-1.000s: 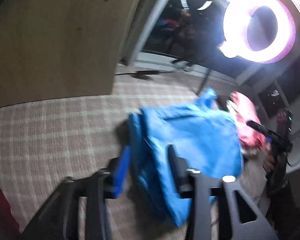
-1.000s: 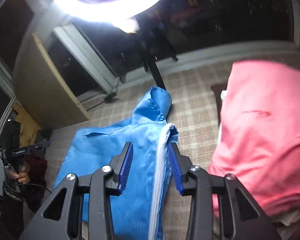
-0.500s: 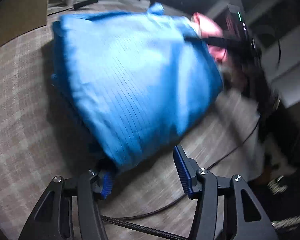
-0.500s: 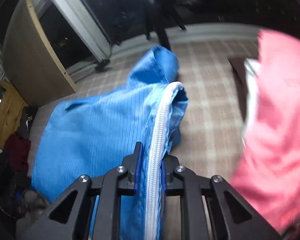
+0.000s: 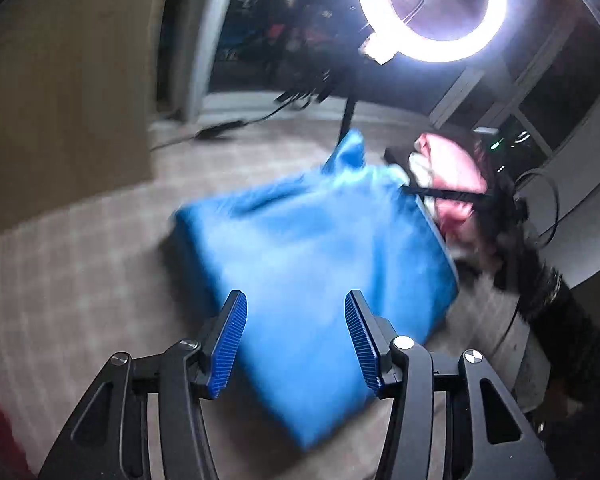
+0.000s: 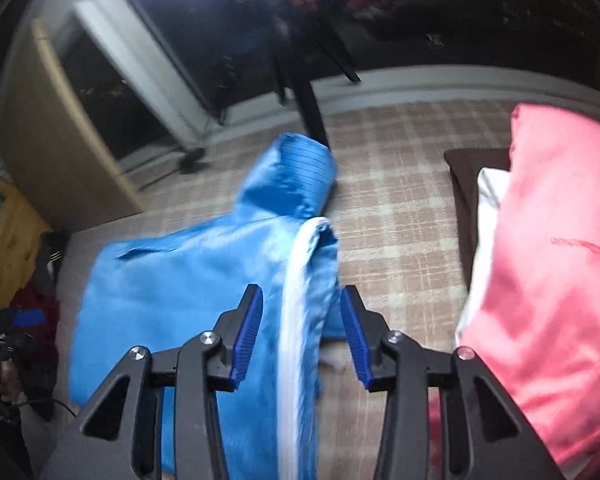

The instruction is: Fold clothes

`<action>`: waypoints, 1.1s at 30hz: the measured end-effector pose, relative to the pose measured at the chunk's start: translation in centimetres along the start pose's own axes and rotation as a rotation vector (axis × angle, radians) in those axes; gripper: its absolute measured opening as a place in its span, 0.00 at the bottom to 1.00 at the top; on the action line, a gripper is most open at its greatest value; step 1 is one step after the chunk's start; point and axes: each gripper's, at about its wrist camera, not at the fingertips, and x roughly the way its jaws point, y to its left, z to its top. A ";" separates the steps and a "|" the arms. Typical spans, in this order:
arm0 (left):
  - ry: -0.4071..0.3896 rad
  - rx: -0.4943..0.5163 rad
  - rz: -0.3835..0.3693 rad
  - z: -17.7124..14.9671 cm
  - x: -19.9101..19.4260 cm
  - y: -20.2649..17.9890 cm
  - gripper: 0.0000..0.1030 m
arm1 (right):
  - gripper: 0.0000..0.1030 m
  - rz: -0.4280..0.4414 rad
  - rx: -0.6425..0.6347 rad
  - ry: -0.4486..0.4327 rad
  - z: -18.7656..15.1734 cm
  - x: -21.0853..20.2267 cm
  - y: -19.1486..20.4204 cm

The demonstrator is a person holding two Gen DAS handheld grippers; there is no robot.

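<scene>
Your left gripper [image 5: 294,340] fingers stand apart and your right gripper [image 6: 302,334] has just spread off the white zipper strip [image 6: 296,344] of the blue pinstriped jacket [image 6: 188,300], lying on the checked beige bedcover [image 6: 396,216] beside folded pink clothing [image 6: 552,280]; no readable writing.

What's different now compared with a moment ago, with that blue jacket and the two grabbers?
The right gripper, pinched shut on the blue jacket's white zipper edge half a second ago, has just opened and let go; the edge lies loose between its jaws. The left gripper is open, as before. The pink garment stayed beside the jacket.
</scene>
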 end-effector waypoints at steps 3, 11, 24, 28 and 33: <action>0.028 0.035 0.027 2.4 3.8 -0.5 0.48 | 0.16 0.033 -0.010 -0.009 0.4 1.2 0.8; 0.111 -0.016 0.241 1.6 9.7 3.5 0.48 | 0.08 0.010 -0.178 -0.038 1.4 2.1 2.9; 0.008 0.023 0.198 2.4 7.5 2.6 0.49 | 0.27 0.073 -0.190 -0.118 0.4 0.0 5.0; 0.064 0.053 0.308 2.9 9.6 4.1 0.43 | 0.26 0.002 -0.251 0.016 0.0 4.8 6.1; 0.002 0.014 0.207 2.0 3.2 3.1 0.43 | 0.26 0.051 -0.292 -0.047 -1.6 -0.2 7.1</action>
